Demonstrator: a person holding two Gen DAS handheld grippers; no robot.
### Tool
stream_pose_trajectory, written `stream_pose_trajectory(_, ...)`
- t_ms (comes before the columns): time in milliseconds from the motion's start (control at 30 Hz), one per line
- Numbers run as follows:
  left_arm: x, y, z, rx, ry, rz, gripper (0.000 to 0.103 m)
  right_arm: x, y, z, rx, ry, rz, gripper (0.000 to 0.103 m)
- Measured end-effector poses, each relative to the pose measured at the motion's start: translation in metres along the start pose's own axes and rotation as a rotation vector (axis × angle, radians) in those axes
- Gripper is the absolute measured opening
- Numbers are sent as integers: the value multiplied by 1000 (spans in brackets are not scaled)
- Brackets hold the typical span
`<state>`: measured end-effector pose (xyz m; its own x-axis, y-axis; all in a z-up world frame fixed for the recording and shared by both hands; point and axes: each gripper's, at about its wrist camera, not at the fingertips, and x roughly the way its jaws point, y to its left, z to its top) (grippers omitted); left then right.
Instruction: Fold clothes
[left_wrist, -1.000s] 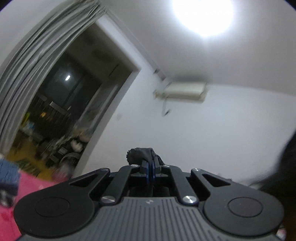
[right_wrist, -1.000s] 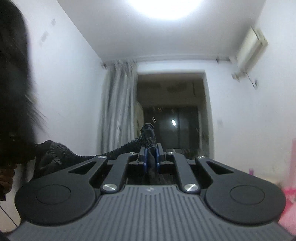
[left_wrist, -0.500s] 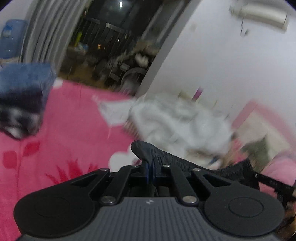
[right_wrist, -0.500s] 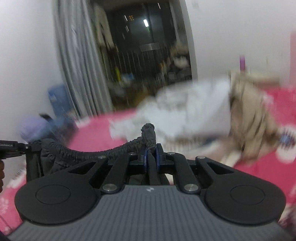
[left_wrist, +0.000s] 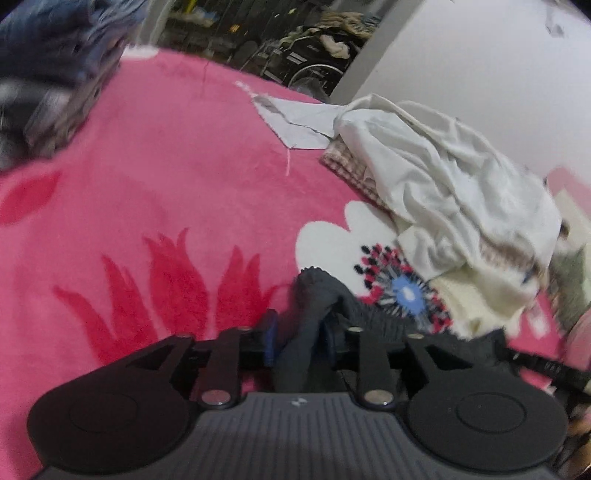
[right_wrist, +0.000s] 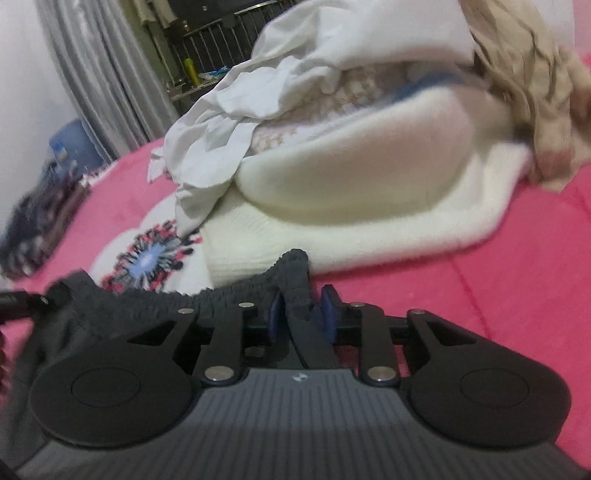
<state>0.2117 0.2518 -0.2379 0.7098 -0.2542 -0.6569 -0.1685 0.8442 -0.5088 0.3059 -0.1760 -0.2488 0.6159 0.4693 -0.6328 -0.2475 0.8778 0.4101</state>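
A dark grey garment with an elastic waistband (left_wrist: 317, 291) (right_wrist: 162, 306) is stretched between both grippers just above the pink bedspread (left_wrist: 184, 177). My left gripper (left_wrist: 299, 332) has its jaws parted a little, with the waistband lying loosely between them. My right gripper (right_wrist: 302, 314) also has its jaws parted, with a bunch of the waistband between the blue pads (right_wrist: 276, 314). The rest of the garment hangs below, hidden by the gripper bodies.
A pile of unfolded white and cream clothes (left_wrist: 443, 184) (right_wrist: 351, 147) lies on the bed ahead. A folded stack of blue and dark clothes (left_wrist: 55, 74) (right_wrist: 40, 218) sits at the far left. Grey curtains (right_wrist: 92, 74) and a cluttered balcony lie beyond.
Both grippers have swung down from pointing at the ceiling and walls to low over the bed, carrying the dark garment. Their jaws have parted from shut to slightly open.
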Motion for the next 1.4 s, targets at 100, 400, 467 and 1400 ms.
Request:
stream_pose_trajectory(100,-7,6,10,-124,-2,-12,64,-13,-26,8,214,-7,91,68)
stream_pose_trajectory(400,-103,4,7,-166,-87,39,72,-118,-48,1,452,-152,169,78)
stream_pose_trajectory(467,-137,-9,-7,-78,-47,30,72,-152,-25,-8,381,-144,210,78)
stream_pose_trajectory(1400,-262,-46,-192,285,214,-42,60,-189,225,-291,-113,444,259,30)
